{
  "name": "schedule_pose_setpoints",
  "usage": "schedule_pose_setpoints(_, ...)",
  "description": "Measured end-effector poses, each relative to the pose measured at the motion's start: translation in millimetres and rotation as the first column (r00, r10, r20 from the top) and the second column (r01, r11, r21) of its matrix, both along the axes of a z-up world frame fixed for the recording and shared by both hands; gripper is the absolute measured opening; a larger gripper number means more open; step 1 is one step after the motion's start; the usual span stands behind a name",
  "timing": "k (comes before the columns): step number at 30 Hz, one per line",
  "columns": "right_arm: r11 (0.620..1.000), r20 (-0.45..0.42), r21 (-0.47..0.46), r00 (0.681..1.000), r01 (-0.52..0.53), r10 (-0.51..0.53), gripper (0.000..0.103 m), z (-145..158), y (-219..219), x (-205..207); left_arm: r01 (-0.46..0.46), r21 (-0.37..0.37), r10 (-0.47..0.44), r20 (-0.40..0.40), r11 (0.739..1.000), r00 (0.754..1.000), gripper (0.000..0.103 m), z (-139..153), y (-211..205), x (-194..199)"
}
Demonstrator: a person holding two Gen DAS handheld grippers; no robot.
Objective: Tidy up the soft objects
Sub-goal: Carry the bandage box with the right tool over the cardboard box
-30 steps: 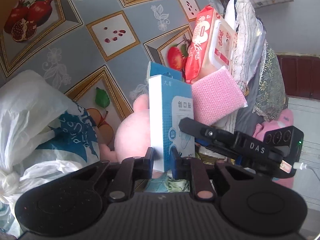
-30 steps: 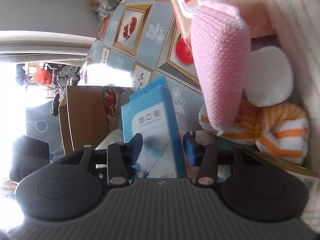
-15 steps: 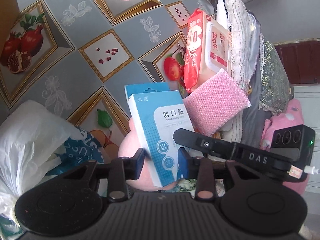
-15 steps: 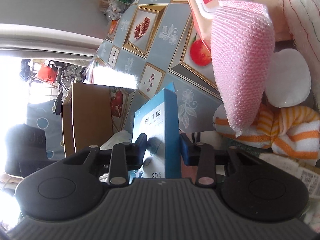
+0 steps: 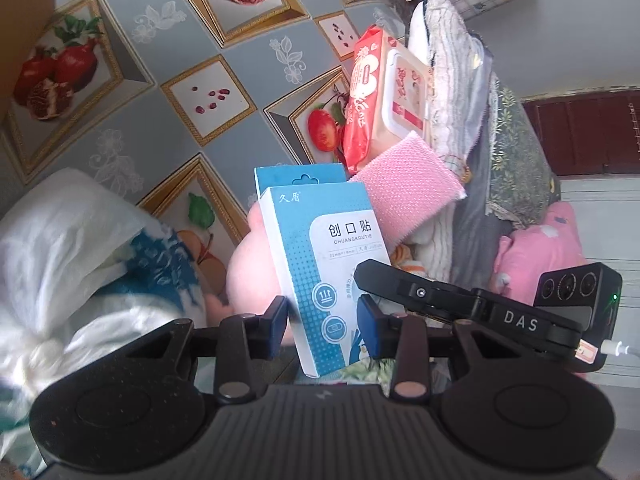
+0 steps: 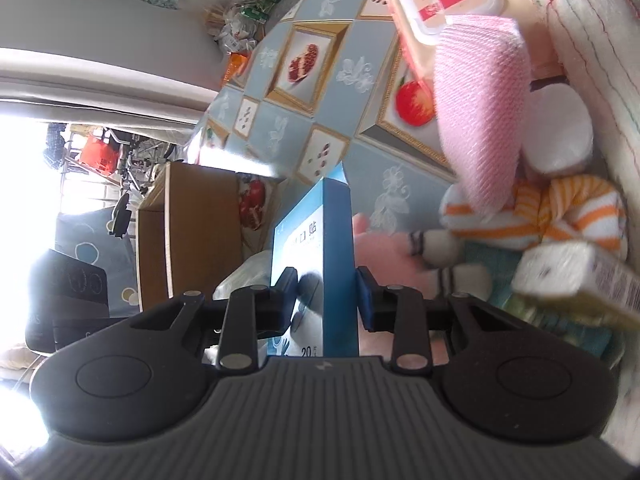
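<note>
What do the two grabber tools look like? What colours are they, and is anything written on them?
Both are black plastic. The left gripper and right gripper each have a ribbed body with two round bulges, blue finger pads and round metal pins. Seen from the left one, the right gripper reads "DAS", with a green light and white cable.

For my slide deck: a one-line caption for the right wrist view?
Right gripper closing on a blue bandage box above a fruit-print tablecloth, soft toys alongside.
</note>
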State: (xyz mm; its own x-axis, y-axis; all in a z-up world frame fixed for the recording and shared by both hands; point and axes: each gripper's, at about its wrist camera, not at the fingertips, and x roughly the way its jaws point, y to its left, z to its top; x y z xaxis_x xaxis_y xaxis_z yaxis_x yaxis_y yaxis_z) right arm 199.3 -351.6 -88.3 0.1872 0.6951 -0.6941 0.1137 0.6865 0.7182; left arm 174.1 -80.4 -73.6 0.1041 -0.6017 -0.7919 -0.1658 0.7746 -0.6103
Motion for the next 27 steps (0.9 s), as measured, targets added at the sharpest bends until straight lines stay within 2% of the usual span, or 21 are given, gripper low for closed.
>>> schedule_pose_setpoints(7,0.999,-0.001,0.041,1.000,-0.021,0.021,0.029,24.6,44.3,-22.2,-0.022,-0.001,0.022,0.000,1.000,1.000,0.038,25.3,47.5,-24.3)
schedule_pose_setpoints(12,0.996,0.007,0.079,0.999,-0.051,0.050,0.028,42.7,97.2,-26.4,-0.067,0.018,0.066,0.022,0.998,0.998,0.038,48.6,99.3,-41.9)
schedule_pose_setpoints(20,0.979,0.054,0.138,0.988,-0.148,0.142,0.028,67.0,217.9,-3.8,-0.182,0.059,0.177,0.082,0.981,0.981,0.038,81.0,209.7,-55.5)
schedule_pose_setpoints(27,0.964,0.066,0.195,0.983,-0.182,0.172,0.027,53.6,340.1,26.3,-0.287,0.134,0.267,0.149,0.948,0.952,0.040,84.1,318.7,-43.9)
